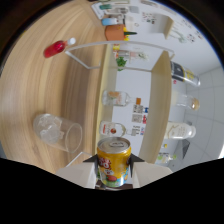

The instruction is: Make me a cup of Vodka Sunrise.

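Observation:
A yellow-orange drink can (114, 167) with a silver pull-tab top sits between my gripper's (114, 160) two fingers, and both black fingertips (92, 160) press on its sides. The view is rolled on its side, so the wooden counter (50, 90) runs up one side. On that counter, just beyond the fingers, stands a clear glass (57, 131) holding ice cubes. Just beyond the can is a clear bottle with a red label (112, 128). Whether the can rests on anything is hidden.
A light wooden shelf (156, 100) holds several clear bottles, among them one with an orange label (114, 97). A small red object (54, 48) lies far off on the counter. A white wire frame (120, 46) and an orange container (114, 31) stand beyond.

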`<state>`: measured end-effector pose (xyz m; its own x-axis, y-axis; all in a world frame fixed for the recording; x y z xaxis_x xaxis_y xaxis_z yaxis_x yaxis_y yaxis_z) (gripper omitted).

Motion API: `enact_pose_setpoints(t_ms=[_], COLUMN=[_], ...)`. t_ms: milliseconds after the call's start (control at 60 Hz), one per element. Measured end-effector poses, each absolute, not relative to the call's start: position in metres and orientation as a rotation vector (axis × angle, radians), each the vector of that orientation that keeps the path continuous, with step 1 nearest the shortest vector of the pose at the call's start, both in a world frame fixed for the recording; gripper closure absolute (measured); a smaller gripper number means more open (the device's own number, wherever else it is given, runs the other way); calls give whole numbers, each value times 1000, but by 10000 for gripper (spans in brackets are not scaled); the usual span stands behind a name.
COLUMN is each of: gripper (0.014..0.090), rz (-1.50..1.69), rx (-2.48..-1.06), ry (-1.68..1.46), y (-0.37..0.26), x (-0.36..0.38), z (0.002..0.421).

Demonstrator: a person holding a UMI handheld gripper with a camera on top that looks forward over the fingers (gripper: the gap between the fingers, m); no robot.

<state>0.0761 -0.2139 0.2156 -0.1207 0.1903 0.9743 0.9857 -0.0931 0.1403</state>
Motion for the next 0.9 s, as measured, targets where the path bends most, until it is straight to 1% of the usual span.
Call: enact_pose_setpoints(t_ms=[83,150,300,400,450,500,583,717,900], gripper=[547,550,542,543,543,542,545,545,545], rz=[-1083,-902,-449,-214,-159,-120,-51,-3,49], rx=[-1502,-1576,-1668,-1686,-1678,-1679,-1694,-1750,-1841], ry=[-1167,-970,-509,-243,-143,-55,68,196,266], y=[-220,-223,-233,-236,-240,-241,-239,-230,-215], x=[74,75,93,127,147,169,202,245,270], z=[234,254,295,305,305,298,275,218,142])
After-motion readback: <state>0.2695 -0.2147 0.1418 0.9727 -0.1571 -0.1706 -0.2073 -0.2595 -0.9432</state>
